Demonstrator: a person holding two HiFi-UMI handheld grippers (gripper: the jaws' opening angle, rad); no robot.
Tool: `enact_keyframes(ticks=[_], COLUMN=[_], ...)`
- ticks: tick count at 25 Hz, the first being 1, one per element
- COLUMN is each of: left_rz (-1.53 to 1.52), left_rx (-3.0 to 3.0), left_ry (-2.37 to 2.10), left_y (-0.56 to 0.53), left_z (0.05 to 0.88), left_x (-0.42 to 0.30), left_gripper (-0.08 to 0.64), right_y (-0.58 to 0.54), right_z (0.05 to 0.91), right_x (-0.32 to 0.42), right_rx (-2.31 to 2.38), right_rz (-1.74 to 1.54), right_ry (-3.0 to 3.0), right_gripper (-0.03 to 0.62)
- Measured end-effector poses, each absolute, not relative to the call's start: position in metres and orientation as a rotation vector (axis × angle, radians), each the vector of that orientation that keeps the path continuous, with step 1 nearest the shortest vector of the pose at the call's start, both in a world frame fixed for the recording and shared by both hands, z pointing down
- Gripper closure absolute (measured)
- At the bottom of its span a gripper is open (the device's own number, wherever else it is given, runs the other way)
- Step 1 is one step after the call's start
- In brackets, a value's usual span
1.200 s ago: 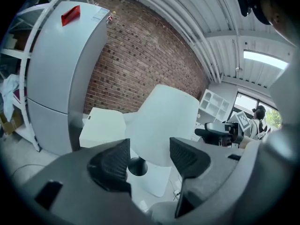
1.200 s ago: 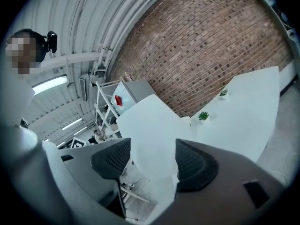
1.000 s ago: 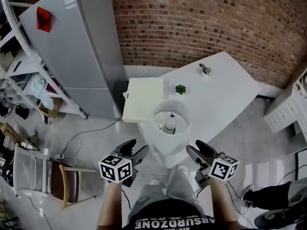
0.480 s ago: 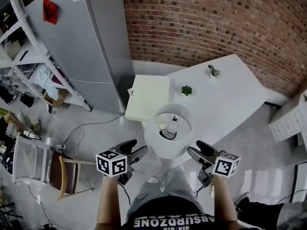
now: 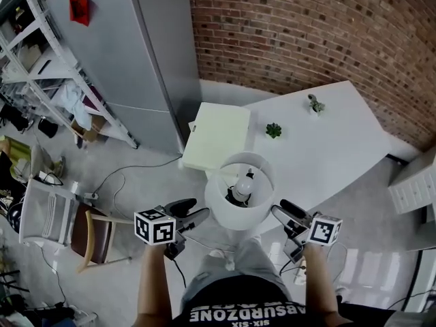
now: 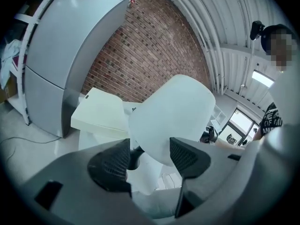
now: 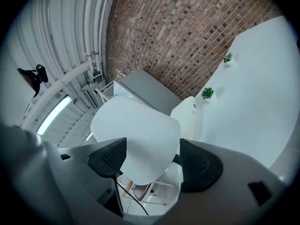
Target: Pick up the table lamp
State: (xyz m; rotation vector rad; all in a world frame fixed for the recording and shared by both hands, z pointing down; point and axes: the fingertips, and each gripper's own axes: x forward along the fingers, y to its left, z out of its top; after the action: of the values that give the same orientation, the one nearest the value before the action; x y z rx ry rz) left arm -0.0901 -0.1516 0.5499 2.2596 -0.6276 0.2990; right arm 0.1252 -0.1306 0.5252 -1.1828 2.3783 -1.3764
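Observation:
The table lamp (image 5: 240,195) has a white drum shade, and its bulb shows from above at the near corner of the white table (image 5: 327,148). My left gripper (image 5: 193,214) hangs open just left of the shade, not touching it. My right gripper (image 5: 283,210) is open just right of the shade, also apart from it. In the left gripper view the shade (image 6: 176,111) fills the space beyond the open left gripper (image 6: 150,156). In the right gripper view the shade (image 7: 136,135) lies ahead of the open right gripper (image 7: 150,161). Nothing is between either pair of pads.
A cream box-like unit (image 5: 216,136) stands against the table behind the lamp. Two small green plants (image 5: 273,130) (image 5: 314,104) sit on the table. A grey fridge (image 5: 136,53) and a metal shelf rack (image 5: 41,80) are at the left. A chair (image 5: 48,216) and cables are on the floor.
Both grippers have come forward and now sit level with the lamp shade, one on each side. The whole scene has slid down and right in the head view.

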Motion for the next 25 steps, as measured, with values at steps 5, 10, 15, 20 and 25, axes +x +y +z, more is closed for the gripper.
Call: enact_keyframes(ticks=[5,10,15,20,25], left_rz=[0.237,0.118,-0.024,-0.166,-0.377], left_rx=[2.201,2.116,2.016,1.955,1.837], left_ry=[-0.571,-0.527,-0.453,-0.398,-0.301], left_y=[-0.153,-0.152,-0.152,-0.151,-0.148], left_z=[0.557,0.564,0.568,0.568,0.564], left_x=[-0.082,-0.084,-0.080,-0.077,-0.073], left_gripper=[0.313,0.313,0.313,0.322,0.345], right_y=[-0.135,-0.136,-0.138,-0.140,-0.140], right_z=[0.540,0.547,0.549,0.549,0.551], right_x=[0.126,0.121,0.115,0.110,0.109], right_rx=[-1.031,-0.893,-0.678,-0.553,-0.495], right_rz=[-1.479,-1.563,-1.626,-1.657,-1.677], right_ry=[2.333,2.287,2.216,2.156,2.101], right_gripper=[0.267,0.262,0.259,0.259,0.261])
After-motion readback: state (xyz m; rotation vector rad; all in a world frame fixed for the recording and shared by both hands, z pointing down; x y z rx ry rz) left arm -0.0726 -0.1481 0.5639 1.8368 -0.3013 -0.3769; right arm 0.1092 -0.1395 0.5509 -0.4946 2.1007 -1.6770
